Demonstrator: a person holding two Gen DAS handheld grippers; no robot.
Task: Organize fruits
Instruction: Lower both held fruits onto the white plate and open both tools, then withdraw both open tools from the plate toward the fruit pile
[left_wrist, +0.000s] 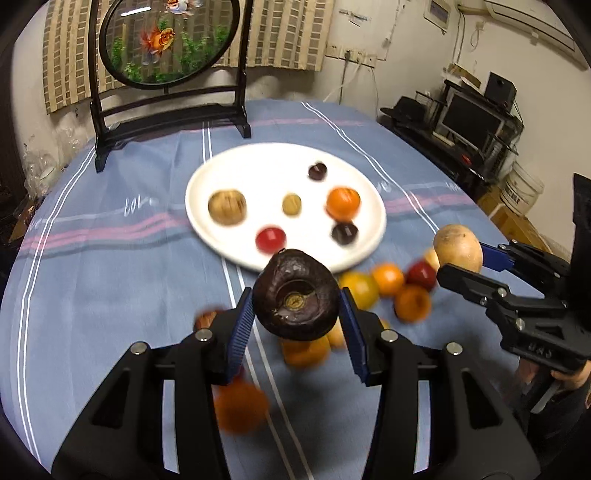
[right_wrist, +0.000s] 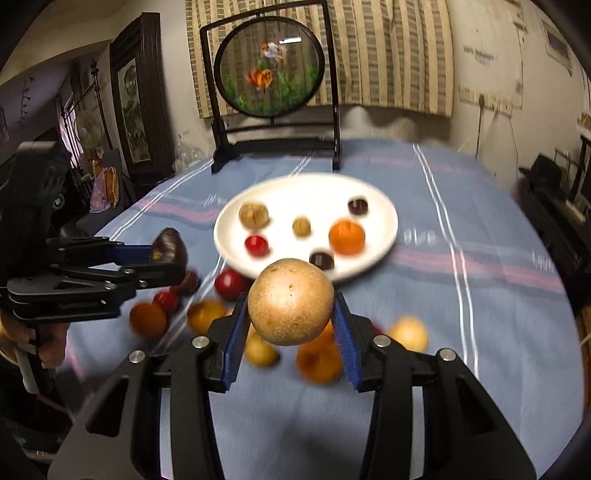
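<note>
Fruits are split between three places: a white plate (left_wrist: 207, 221), a loose heap on the worktop (left_wrist: 92, 314), and the two grippers. The left gripper (left_wrist: 296, 314) is clamped on a dark purple-brown fruit (left_wrist: 295, 299), its blue pads (left_wrist: 242, 328) pressing the fruit's sides at 9 and 3 o'clock, the fruit's hollowed stem end turned toward the camera and held clear above the blue striped cloth. The right gripper (right_wrist: 290, 325) is clamped on a round tan fruit (right_wrist: 290, 301), likewise pinched at 9 and 3 o'clock and held clear of the worktop. Seen from the left wrist, the right gripper sits at about 3 o'clock of the left one, well apart from it. The plate lies at 12 o'clock of both grippers, farther up the worktop, and carries six fruits apart from one another: a large tan one (left_wrist: 227, 206), a small olive one (left_wrist: 291, 204), an orange one (left_wrist: 343, 203), a red one (left_wrist: 270, 239) and two dark ones (left_wrist: 317, 171). The heap of orange, yellow and red fruits (left_wrist: 388, 278) lies below and between the grippers, near the plate's closest rim. A framed round goldfish screen (left_wrist: 166, 40) stands at 12 o'clock beyond the plate.
</note>
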